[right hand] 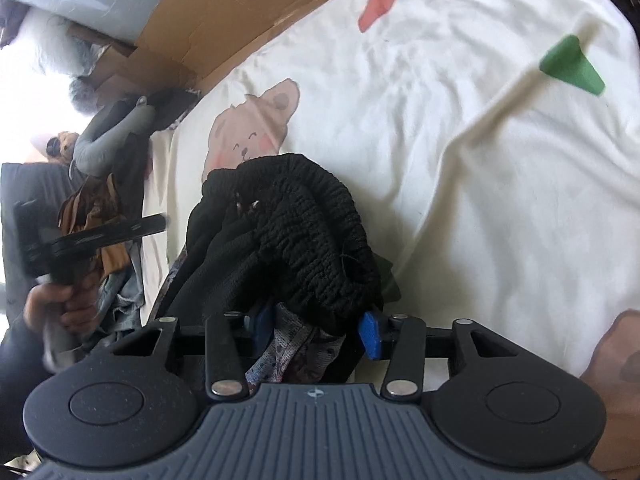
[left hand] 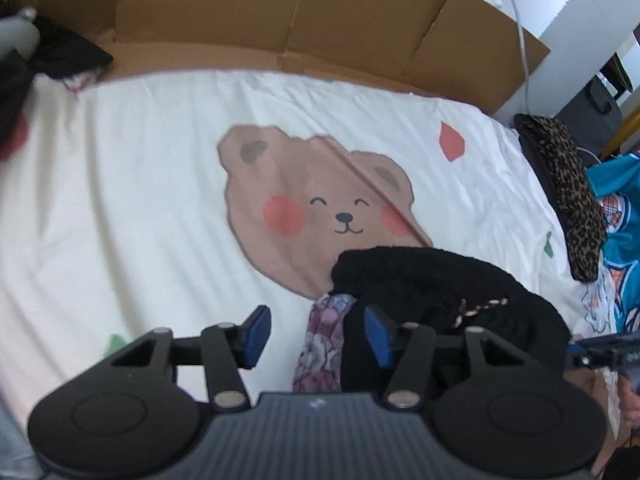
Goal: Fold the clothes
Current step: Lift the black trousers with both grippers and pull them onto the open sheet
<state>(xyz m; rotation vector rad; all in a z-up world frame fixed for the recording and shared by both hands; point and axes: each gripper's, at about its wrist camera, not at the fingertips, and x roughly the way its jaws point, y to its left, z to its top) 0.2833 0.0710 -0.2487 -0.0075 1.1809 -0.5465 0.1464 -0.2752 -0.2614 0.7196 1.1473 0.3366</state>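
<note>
Black knitted garment (right hand: 304,232) with floral lining (left hand: 324,344), bunched on white bear-print bedsheet (left hand: 160,184) near its front edge. Right gripper (right hand: 316,330) clamped on the bundle's lower end, blue pads (right hand: 370,338) pressing fabric. Left gripper (left hand: 316,336) spread wide, empty, just beside the bundle. Brown cardboard (left hand: 320,20) along the sheet's far edge.

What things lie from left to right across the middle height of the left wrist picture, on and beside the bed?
Dark clothing at the left edge → white sheet → brown bear print → red petal print → leopard-print cloth → turquoise garment.
</note>
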